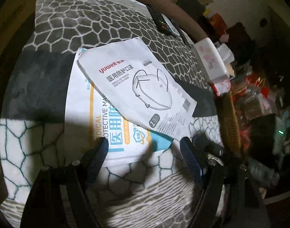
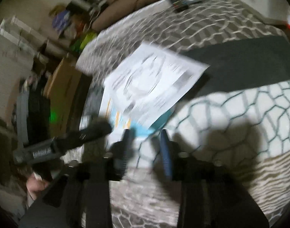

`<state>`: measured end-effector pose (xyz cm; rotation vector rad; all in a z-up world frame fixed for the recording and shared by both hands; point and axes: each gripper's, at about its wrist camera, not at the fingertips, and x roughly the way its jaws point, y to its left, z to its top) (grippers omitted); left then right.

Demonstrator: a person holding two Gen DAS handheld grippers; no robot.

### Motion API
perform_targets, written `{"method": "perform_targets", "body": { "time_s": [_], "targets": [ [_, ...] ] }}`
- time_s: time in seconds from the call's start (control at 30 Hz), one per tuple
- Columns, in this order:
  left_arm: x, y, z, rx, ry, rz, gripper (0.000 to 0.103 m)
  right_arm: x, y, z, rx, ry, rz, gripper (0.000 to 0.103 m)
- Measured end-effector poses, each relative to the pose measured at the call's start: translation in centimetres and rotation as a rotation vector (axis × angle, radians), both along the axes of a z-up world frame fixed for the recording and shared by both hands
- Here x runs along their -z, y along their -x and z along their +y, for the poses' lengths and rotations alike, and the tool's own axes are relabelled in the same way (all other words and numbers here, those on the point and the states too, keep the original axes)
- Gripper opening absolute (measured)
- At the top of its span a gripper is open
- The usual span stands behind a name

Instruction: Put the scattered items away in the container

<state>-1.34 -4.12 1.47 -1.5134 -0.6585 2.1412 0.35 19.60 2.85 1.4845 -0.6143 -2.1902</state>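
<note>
Left claw (image 1: 144,147) stands with jaws wide apart, empty, at the lower centre of the left wrist view, just short of the near edge of the blue-printed mask packet (image 1: 114,133). That packet lies flat on the patterned rug (image 1: 69,24), long axis running up-frame. White mask packet (image 1: 141,87) overlaps it, angled toward the right. Right claw (image 2: 146,138), jaws narrowly apart and empty, faces the same stack; blur obscures detail. Both claws appear about equally near.
</note>
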Motion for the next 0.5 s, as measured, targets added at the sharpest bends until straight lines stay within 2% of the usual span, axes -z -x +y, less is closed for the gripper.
{"method": "perform_targets", "body": {
  "time_s": [0.13,0.33,0.4,0.43,0.5],
  "targets": [
    [0.1,0.1,-0.4,-0.015,-0.015,-0.008,0.078,2.2,2.2,2.9,0.121,0.208,-0.059,0.036],
    [0.2,0.1,-0.2,-0.018,-0.003,-0.005,0.078,3.4,3.2,2.7,0.117,0.305,-0.04,0.034],
    [0.2,0.1,-0.2,-0.02,-0.005,-0.005,0.078,3.4,3.2,2.1,0.1,0.299,-0.036,0.02],
    [0.2,0.1,-0.2,-0.021,-0.007,-0.005,0.078,3.3,3.0,1.5,0.082,0.275,-0.029,0.008],
    [0.3,0.2,-0.4,-0.026,-0.018,-0.008,0.078,3.2,2.8,0.4,0.052,0.246,-0.029,0.007]
  ]
}}
